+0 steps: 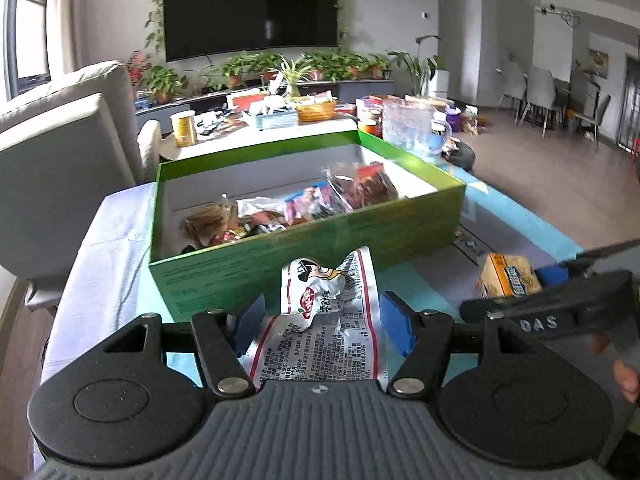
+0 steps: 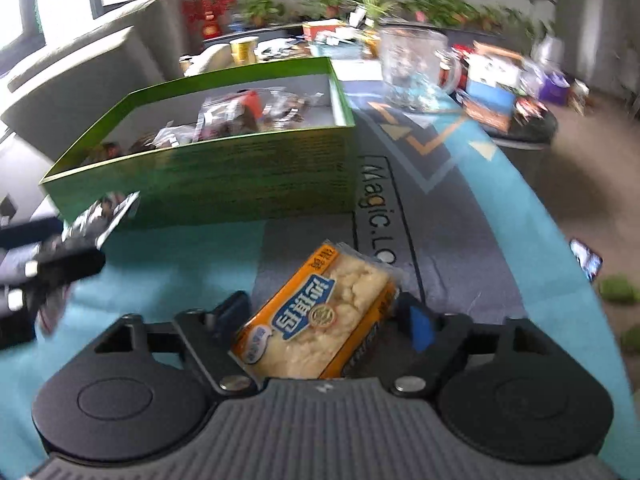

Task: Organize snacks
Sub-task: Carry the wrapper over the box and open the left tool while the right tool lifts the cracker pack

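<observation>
My left gripper [image 1: 322, 320] is shut on a crumpled white snack packet [image 1: 320, 320] with red print, held just in front of the green box [image 1: 304, 256]. The box's white inside holds several wrapped snacks [image 1: 304, 204]. In the right wrist view that packet [image 2: 102, 214] shows at the far left, off the mat. My right gripper [image 2: 326, 316] straddles an orange cake packet [image 2: 320, 320] lying tilted on the mat; its blue pads [image 2: 420, 326] stand close beside it without clearly pressing. The left wrist view shows this packet [image 1: 506, 276] at the right.
The box stands on a teal and grey mat [image 2: 460, 208] over a white-covered table [image 1: 104, 240]. A glass jug [image 2: 416, 68], tins and boxes crowd the far right. A phone [image 2: 586, 264] lies at the mat's right edge. A grey sofa [image 1: 60, 152] is at the left.
</observation>
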### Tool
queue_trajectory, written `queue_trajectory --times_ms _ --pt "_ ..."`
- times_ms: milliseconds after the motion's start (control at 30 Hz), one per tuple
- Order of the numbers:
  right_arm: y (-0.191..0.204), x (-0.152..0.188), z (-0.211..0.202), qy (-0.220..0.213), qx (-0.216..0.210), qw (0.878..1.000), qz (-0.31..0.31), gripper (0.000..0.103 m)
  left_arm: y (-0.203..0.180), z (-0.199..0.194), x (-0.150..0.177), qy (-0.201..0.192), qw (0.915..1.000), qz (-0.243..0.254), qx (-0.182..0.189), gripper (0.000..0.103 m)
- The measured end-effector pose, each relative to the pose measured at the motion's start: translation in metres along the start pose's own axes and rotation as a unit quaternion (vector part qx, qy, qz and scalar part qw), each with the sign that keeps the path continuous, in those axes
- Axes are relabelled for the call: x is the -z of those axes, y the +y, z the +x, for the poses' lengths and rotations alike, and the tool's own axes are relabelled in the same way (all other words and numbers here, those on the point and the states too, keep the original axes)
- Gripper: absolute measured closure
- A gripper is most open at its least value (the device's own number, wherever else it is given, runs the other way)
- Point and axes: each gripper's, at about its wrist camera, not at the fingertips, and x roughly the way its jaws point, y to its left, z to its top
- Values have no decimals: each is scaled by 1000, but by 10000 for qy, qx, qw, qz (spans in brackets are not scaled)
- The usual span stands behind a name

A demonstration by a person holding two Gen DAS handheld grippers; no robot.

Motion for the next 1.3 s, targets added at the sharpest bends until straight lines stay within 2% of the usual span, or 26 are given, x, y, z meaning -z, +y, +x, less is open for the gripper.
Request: queue_trajectory --times_ms 67,167,300,367,433,533,600,667,767,900,967,1067,1200,1300 --pt "-4 -1 -4 37 -119 9999 -2 32 1 -3 -4 -78 10000 -38 -47 42" --pt "-6 -4 -7 57 -130 9999 -35 35 -1 -7 -12 -156 9998 -26 -135 42" --pt "-6 -10 -15 -170 -332 9993 62 39 -2 -14 -22 -376 9992 10 -123 42" --pt "-5 -15 -22 -336 -429 9985 33 46 -3 -17 -28 -510 9985 26 -186 42" --pt "-4 -18 -24 -453 -441 9980 -41 48 -1 -16 -34 -588 9979 -34 -274 42" --pt "-8 -18 -17 -391 -368 9986 1 48 2 -12 -41 -615 9974 -161 -352 42" --pt "-14 -14 -17 -392 -465 9981 122 46 3 -12 -41 -634 9971 -168 -380 42" --pt "-19 -11 -21 -385 -574 9971 314 33 3 -10 -42 -628 9970 -163 -414 42" --pt "-18 -6 -25 -423 -577 9962 505 20 3 -6 -43 -629 9969 -194 -426 42" --pt "-5 3 -30 -370 -465 9973 437 15 5 -1 -50 -735 9962 -165 -440 42" --pt "3 7 -31 -401 -422 9981 223 11 9 5 -58 -765 9958 -181 -474 42" --pt "8 9 -27 -435 -244 9983 -288 11 19 18 -72 -770 9953 -243 -529 42" --pt "-1 4 -19 -349 -188 9979 -522 11 37 48 -92 -649 9935 -350 -862 42" --pt "-11 -2 -8 -110 -130 9987 -480 13 45 67 -95 -434 9918 -405 -1133 42"
